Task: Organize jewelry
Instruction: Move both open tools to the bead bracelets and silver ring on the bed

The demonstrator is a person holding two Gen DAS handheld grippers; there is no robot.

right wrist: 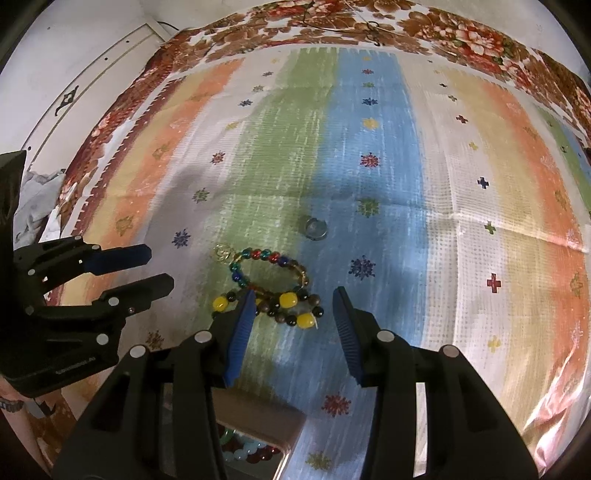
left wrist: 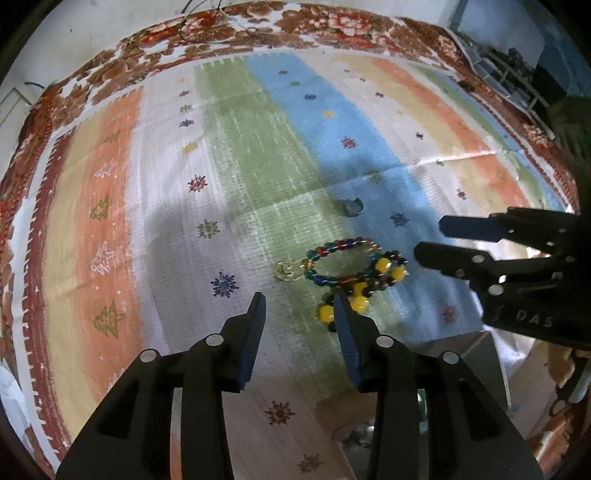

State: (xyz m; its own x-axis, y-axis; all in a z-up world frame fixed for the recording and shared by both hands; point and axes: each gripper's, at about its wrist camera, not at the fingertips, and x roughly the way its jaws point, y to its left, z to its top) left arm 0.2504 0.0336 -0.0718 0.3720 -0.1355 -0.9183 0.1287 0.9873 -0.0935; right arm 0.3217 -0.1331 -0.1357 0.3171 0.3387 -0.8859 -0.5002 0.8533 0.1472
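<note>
A multicoloured bead bracelet [left wrist: 341, 260] with a gold charm [left wrist: 289, 271] lies on the striped cloth, overlapped by a yellow-and-dark bead bracelet [left wrist: 360, 295]. A small silver ring [left wrist: 351, 206] lies beyond them. My left gripper [left wrist: 301, 306] is open and empty, its right finger just over the yellow bracelet. My right gripper [left wrist: 428, 240] is open at the right. In the right wrist view the right gripper [right wrist: 293, 299] is open above the yellow bracelet [right wrist: 286, 306], with the multicoloured bracelet [right wrist: 267, 269] and ring [right wrist: 315, 227] beyond; the left gripper [right wrist: 160, 267] is open at the left.
A striped cloth [left wrist: 240, 147] covers a floral bedspread [left wrist: 314, 22]. A box [right wrist: 258, 439] holding beaded jewelry sits at the near edge under the grippers; it shows in the left wrist view [left wrist: 458, 354]. A white wall panel [right wrist: 74, 74] stands at the left.
</note>
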